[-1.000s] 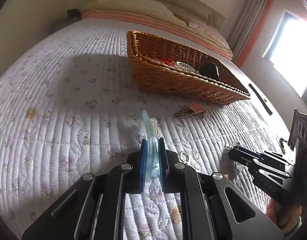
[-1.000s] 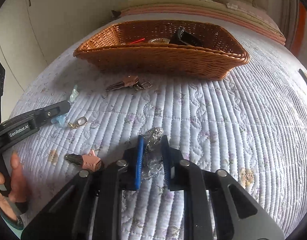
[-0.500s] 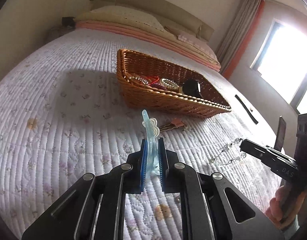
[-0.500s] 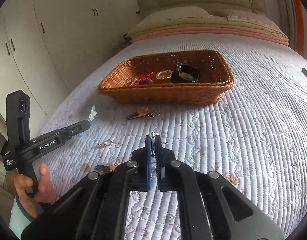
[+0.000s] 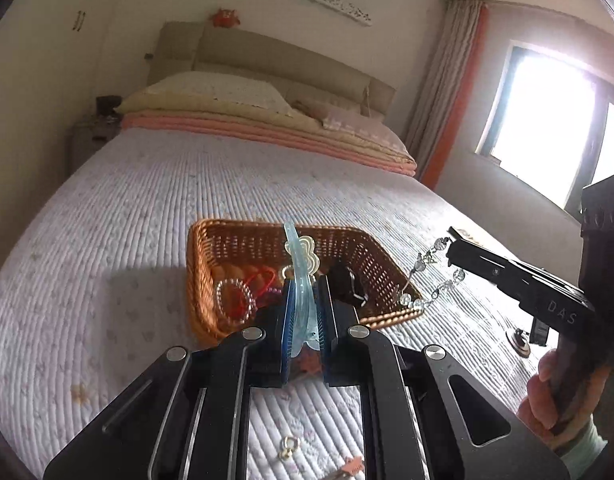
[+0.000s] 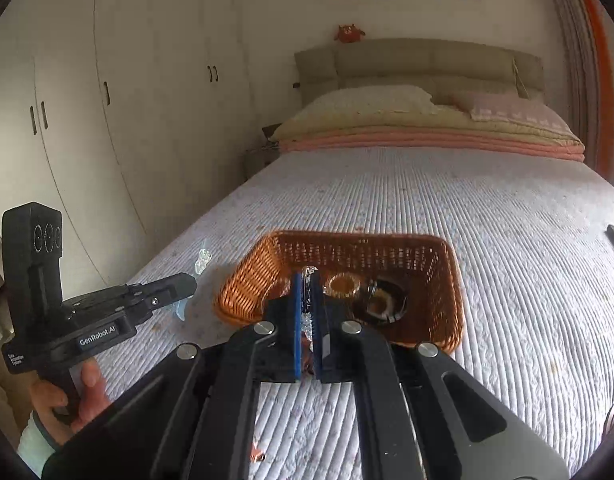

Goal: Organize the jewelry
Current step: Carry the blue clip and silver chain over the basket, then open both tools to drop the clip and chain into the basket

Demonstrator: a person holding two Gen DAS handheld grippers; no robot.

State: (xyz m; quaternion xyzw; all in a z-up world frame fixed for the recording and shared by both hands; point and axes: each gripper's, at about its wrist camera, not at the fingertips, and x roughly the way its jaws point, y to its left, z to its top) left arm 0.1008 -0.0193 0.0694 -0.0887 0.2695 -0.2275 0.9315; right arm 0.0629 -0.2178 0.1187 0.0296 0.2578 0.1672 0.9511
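Left wrist view shows a bed [image 5: 127,208] with a quilted cover, and on it a wicker basket [image 5: 203,280] holding a beaded bracelet [image 5: 233,300] and a dark watch [image 5: 347,284]. Above the basket's near rim, the left claw [image 5: 305,312] pinches a pale blue hair clip [image 5: 301,276] upright. At the right, the right claw [image 5: 453,246] is pressed together on a crystal chain [image 5: 427,280], which dangles over the basket's right corner. A small gold clasp [image 5: 287,449] lies on the cover near the camera.
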